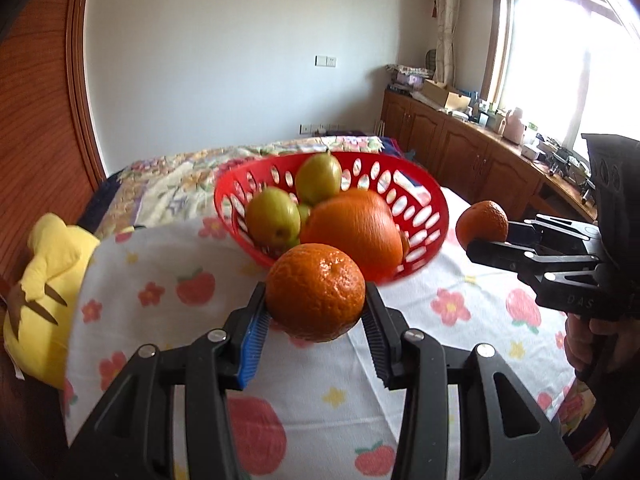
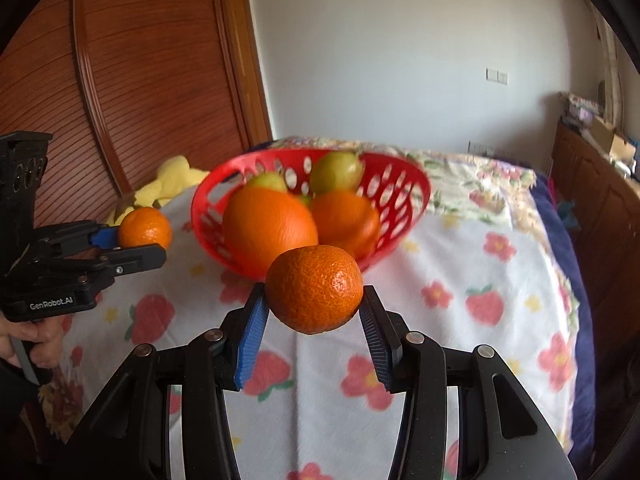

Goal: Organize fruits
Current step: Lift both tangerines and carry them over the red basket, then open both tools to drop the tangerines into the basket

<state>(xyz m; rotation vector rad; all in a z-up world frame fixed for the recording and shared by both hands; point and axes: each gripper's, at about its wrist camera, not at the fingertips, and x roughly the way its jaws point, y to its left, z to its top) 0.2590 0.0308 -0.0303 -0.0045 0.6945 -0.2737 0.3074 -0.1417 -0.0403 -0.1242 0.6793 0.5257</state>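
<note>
A red perforated basket (image 1: 424,200) (image 2: 404,196) stands on the flowered cloth, holding green pears (image 1: 272,216) (image 2: 338,172) and large oranges (image 1: 356,228) (image 2: 268,224). My left gripper (image 1: 316,304) is shut on a mandarin (image 1: 316,292), held above the cloth just in front of the basket; it also shows in the right wrist view (image 2: 146,236). My right gripper (image 2: 314,300) is shut on another mandarin (image 2: 314,288), held in front of the basket; this mandarin also shows in the left wrist view (image 1: 482,222), to the right of the basket.
A yellow plush toy (image 1: 44,292) (image 2: 172,178) lies at the cloth's left edge by the wooden headboard (image 1: 36,128). A flowered quilt (image 1: 180,176) lies behind the basket. Wooden cabinets (image 1: 460,148) with clutter run under the window on the right.
</note>
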